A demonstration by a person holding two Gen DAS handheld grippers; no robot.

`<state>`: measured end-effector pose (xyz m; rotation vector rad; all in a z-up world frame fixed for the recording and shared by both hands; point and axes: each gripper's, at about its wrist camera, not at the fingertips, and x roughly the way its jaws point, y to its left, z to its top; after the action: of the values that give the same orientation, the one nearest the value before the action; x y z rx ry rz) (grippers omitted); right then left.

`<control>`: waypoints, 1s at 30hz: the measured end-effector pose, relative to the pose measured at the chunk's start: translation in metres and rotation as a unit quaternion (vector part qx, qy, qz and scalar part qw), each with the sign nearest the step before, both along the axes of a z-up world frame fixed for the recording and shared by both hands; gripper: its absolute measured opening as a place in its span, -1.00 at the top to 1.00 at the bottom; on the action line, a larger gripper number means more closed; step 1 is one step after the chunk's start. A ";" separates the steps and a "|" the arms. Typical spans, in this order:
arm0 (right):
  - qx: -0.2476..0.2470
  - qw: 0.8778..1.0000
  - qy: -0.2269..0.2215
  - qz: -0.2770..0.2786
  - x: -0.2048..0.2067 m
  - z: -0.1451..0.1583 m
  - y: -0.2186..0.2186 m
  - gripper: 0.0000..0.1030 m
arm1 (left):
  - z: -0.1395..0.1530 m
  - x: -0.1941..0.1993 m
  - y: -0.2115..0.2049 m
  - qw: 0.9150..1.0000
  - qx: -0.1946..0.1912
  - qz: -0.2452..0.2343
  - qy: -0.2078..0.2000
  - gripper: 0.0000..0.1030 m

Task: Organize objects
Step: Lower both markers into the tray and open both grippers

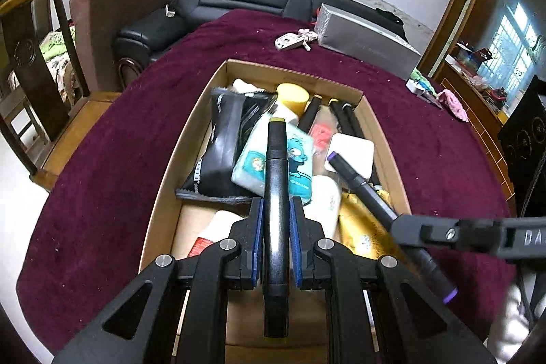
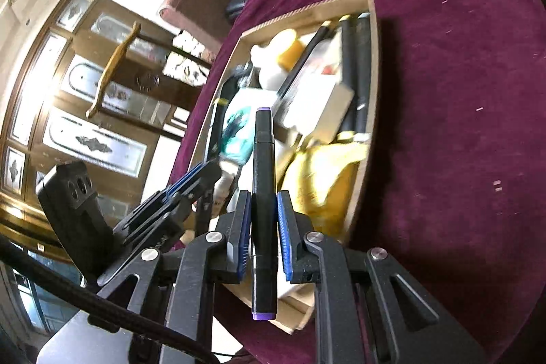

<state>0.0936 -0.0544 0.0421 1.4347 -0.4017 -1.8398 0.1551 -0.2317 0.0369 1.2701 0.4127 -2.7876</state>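
An open cardboard box (image 1: 387, 139) (image 2: 374, 63) sits on a dark red tablecloth, crowded with packets, bottles and markers. My left gripper (image 1: 276, 205) is shut on a black marker with yellow-green caps (image 1: 277, 227), held lengthwise above the near part of the box. My right gripper (image 2: 263, 198) is shut on a black marker with purple caps (image 2: 263, 210), also over the box's near end. In the left wrist view that purple marker (image 1: 368, 190) and the right gripper (image 1: 402, 222) reach in from the right. The left gripper (image 2: 201, 174) shows at the left of the right wrist view.
The box holds a black pouch (image 1: 221, 145), a teal cartoon packet (image 1: 297, 159), a white square case (image 1: 351, 152), a yellow sponge (image 1: 293, 96) and a gold packet (image 1: 361, 227). A silver box (image 1: 365, 36) and small white items (image 1: 290, 40) lie farther back on the tablecloth (image 1: 112, 166).
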 end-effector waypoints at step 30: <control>0.096 0.969 0.216 -0.074 0.030 0.048 -0.023 0.01 | 0.056 0.046 0.004 0.983 -0.085 0.059 0.149 -0.42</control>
<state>0.1237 -0.0773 0.0897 1.1003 -0.1141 -2.2952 0.2012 -0.2274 0.0932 0.7703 0.2444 -2.8414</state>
